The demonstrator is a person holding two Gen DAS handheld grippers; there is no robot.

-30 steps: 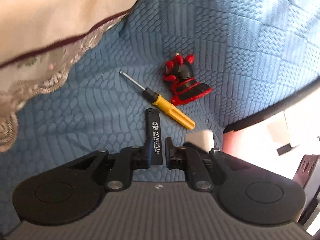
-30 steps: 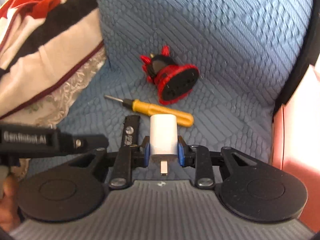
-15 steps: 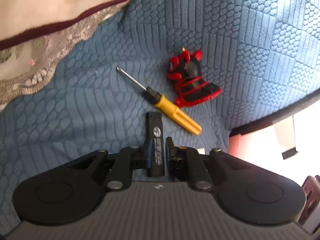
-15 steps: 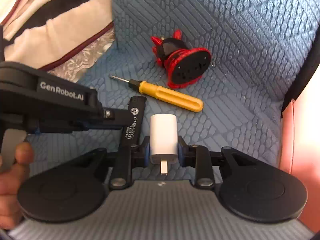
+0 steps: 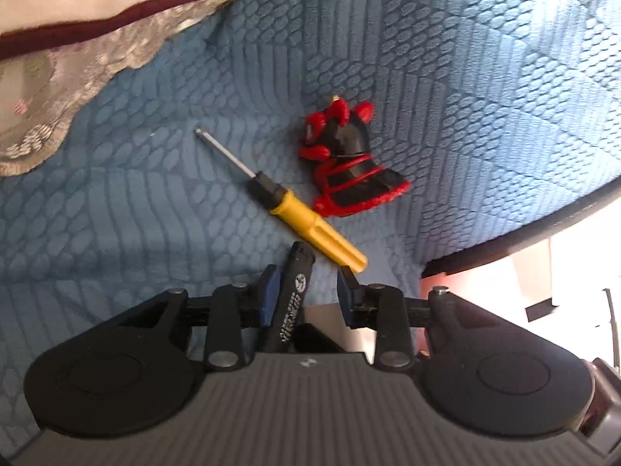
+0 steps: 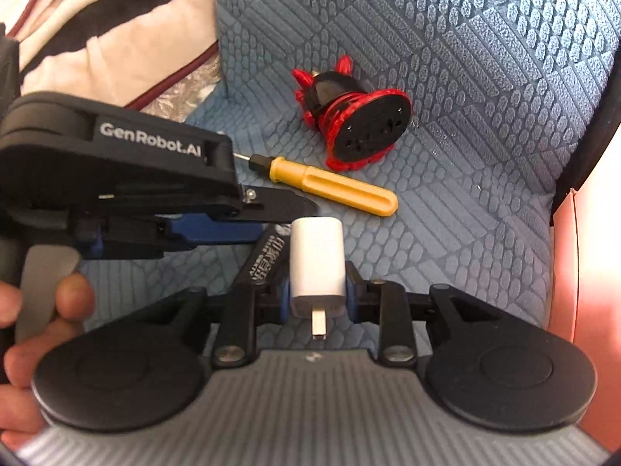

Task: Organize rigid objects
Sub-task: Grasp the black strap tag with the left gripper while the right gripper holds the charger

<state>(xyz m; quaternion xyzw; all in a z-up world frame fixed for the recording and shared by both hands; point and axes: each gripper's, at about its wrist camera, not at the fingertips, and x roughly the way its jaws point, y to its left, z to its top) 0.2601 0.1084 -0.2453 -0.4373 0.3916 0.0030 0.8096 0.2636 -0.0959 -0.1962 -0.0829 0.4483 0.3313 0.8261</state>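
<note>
Black lighter [image 5: 295, 291], white-lettered, lies loose between opening left gripper [image 5: 308, 279]; right gripper [image 6: 317, 291] clamps white charger [image 6: 317, 262].

Background only: blue quilted fabric surface [image 5: 446, 58] with a raised geometric weave fills most of both views. Cream cloth with a dark maroon band and a silvery lace edge [image 5: 97, 39] drapes over its upper-left corner — in the right wrist view the same pile [image 6: 116, 39] also shows red and black stripes. Black piping [image 5: 543, 225] edges the blue fabric on the right. Beyond it, a pale pinkish panel [image 6: 590, 252], overexposed — detail unreadable.
</note>
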